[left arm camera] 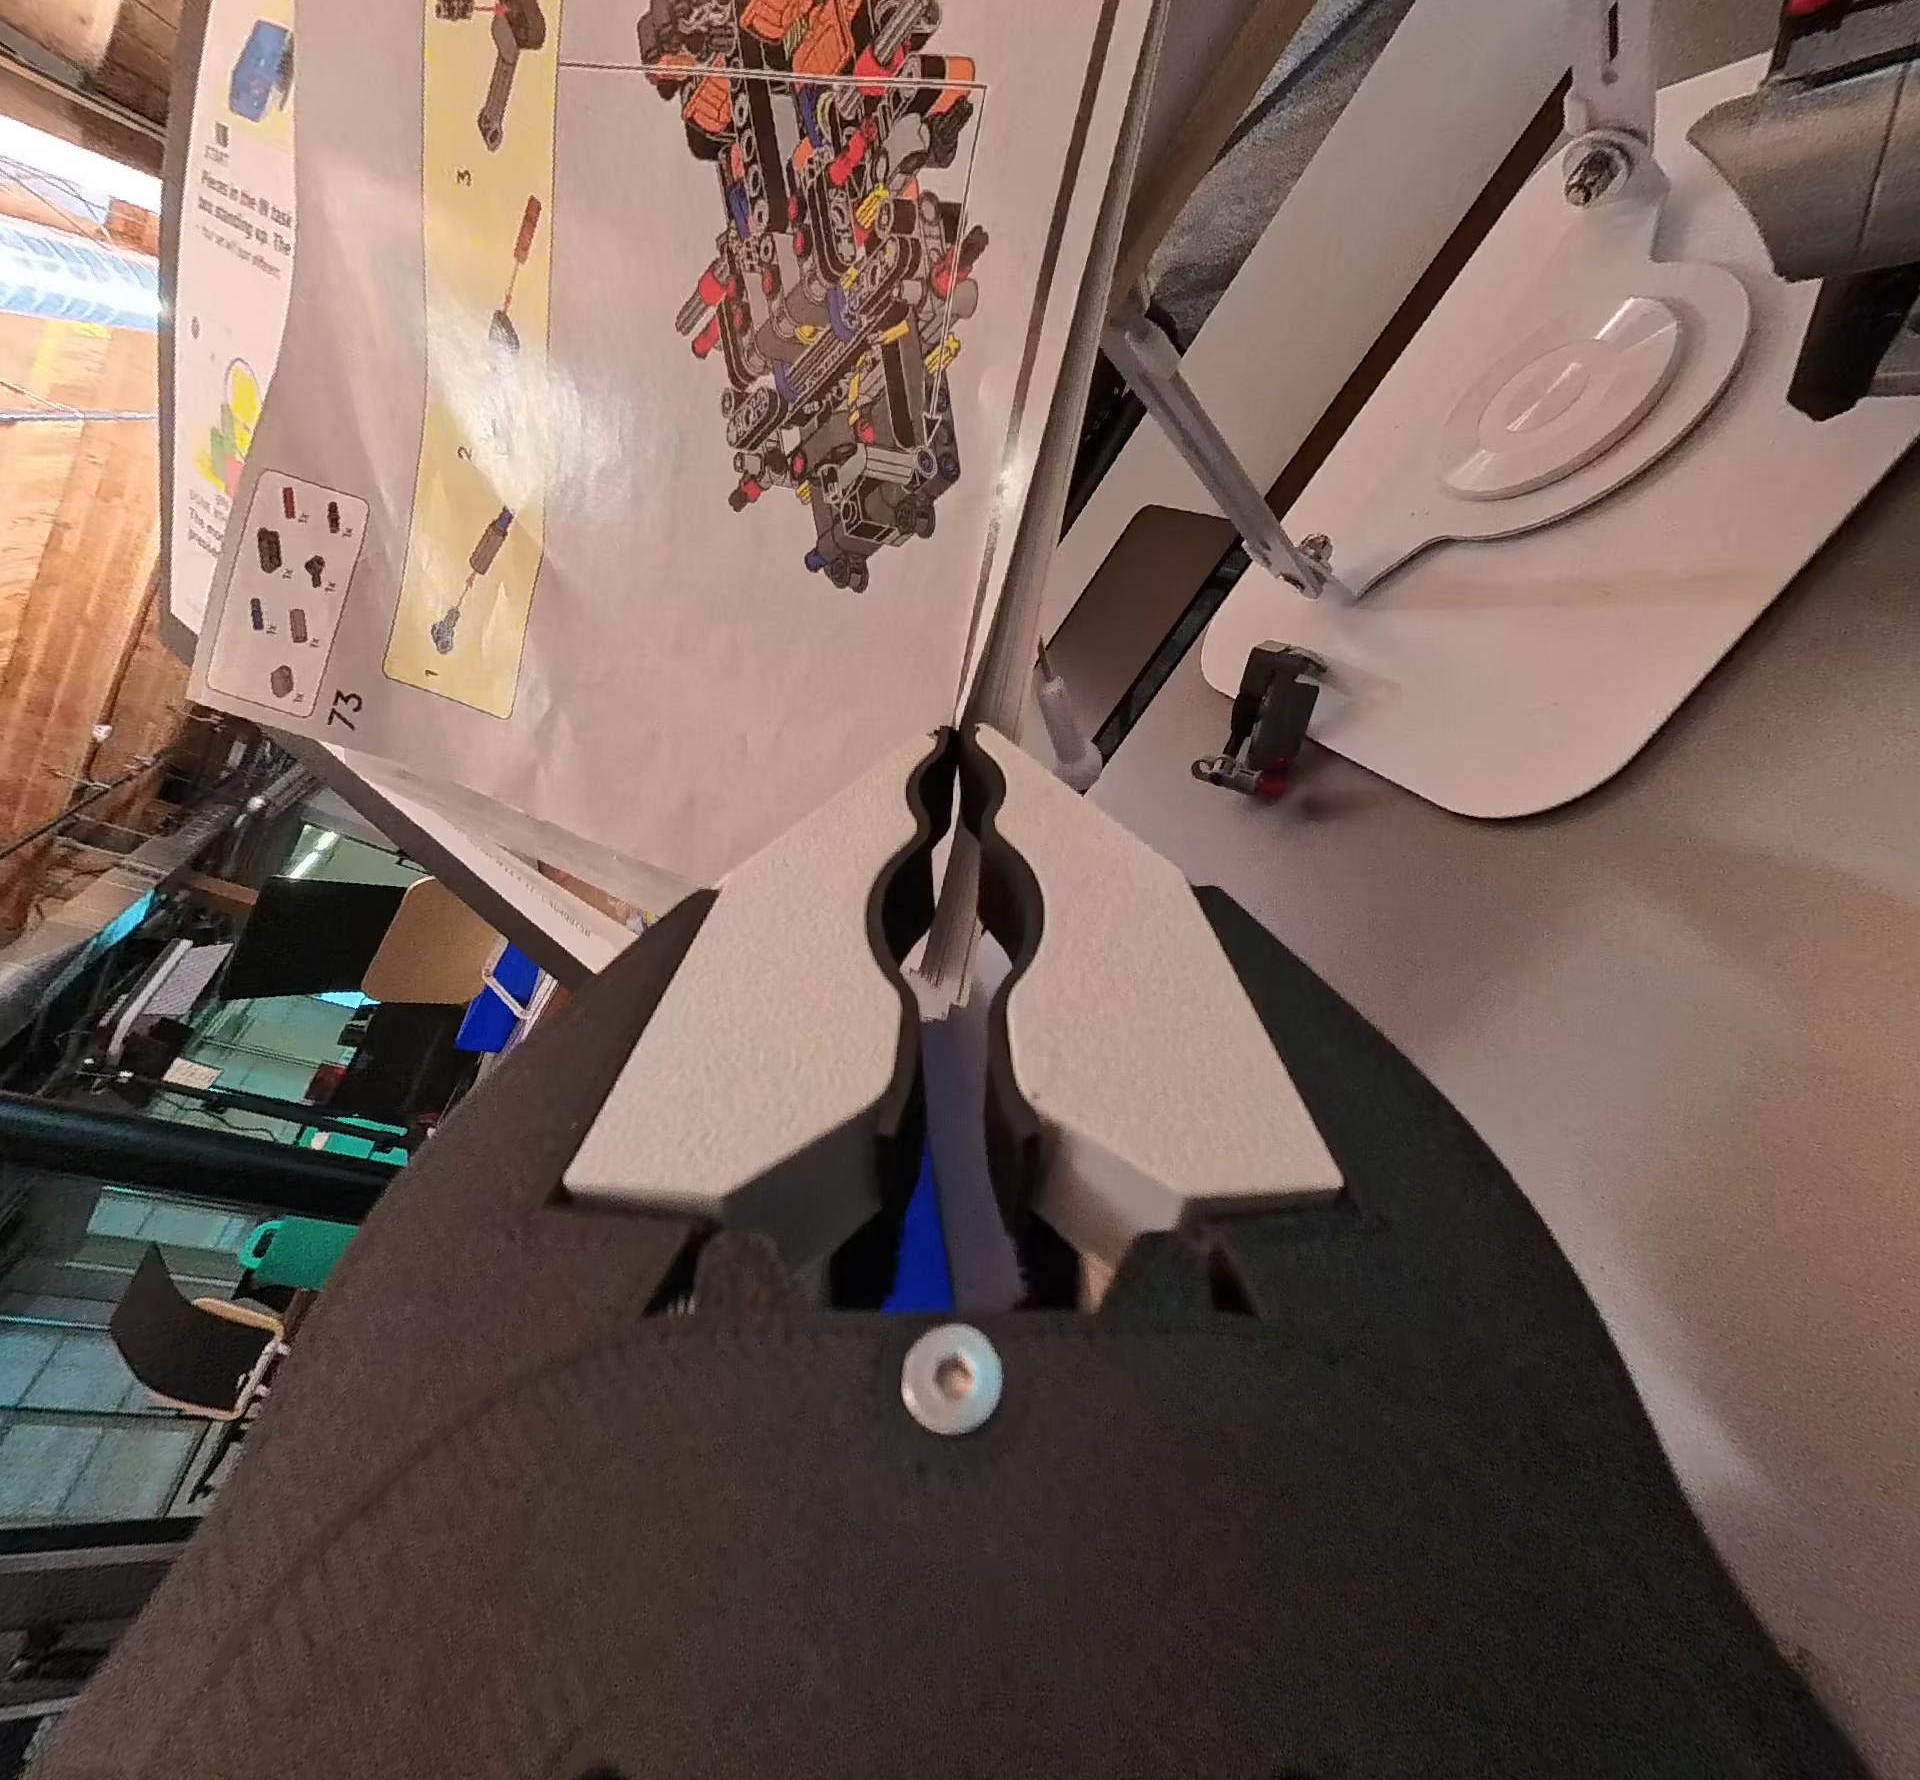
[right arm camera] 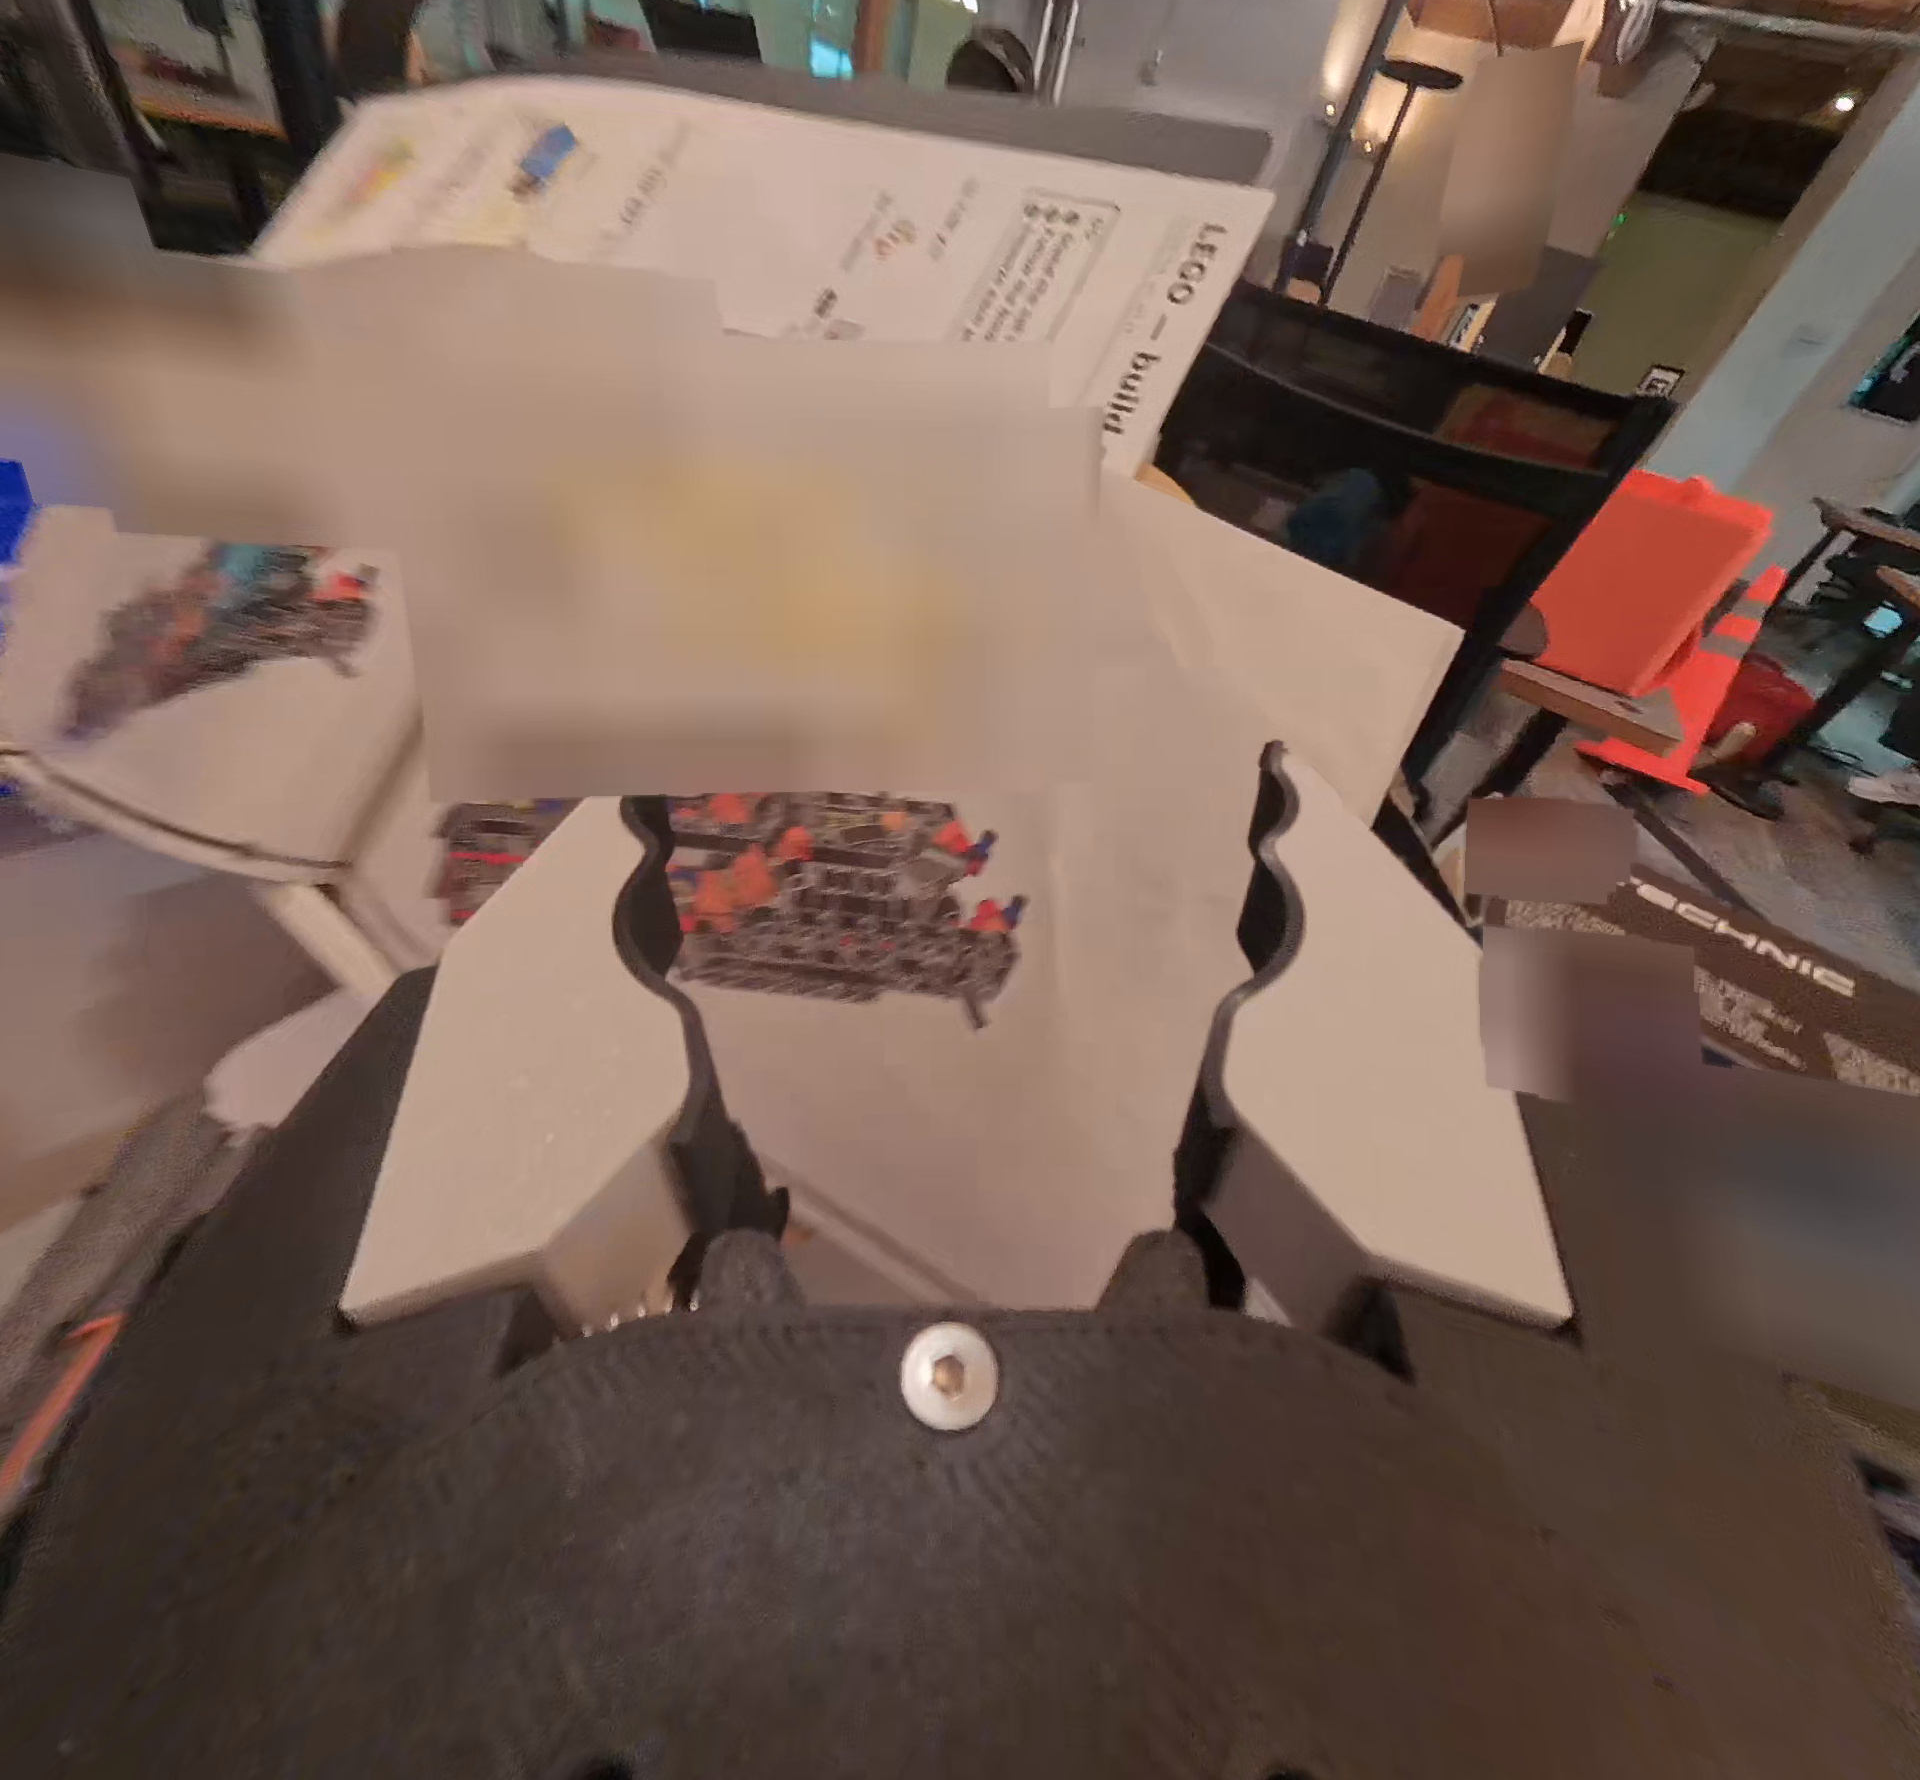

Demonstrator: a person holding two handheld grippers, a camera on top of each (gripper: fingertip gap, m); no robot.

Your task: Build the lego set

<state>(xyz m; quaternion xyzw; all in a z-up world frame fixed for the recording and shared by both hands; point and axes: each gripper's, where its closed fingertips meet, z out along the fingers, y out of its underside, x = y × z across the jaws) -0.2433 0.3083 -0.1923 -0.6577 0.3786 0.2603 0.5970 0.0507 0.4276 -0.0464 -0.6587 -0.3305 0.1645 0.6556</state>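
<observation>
Between the left tongs [left arm camera: 958,743], one instruction booklet [left arm camera: 644,380], seemingly clamped.

**Booklet between the left fingers, pages spread before the right**

The instruction booklet [left arm camera: 644,359] stands edge-on in the left gripper [left arm camera: 958,743], its corner between the closed fingers, open page to the left. Right of it on the table [left arm camera: 1558,1055] lies a flat plate [left arm camera: 1538,525], a small lego assembly [left arm camera: 1262,733] at its near edge. The right gripper [right arm camera: 956,857], fingers apart, hangs over the booklet's page [right arm camera: 935,1086]; a printed sheet [right arm camera: 790,213] stands behind.
</observation>
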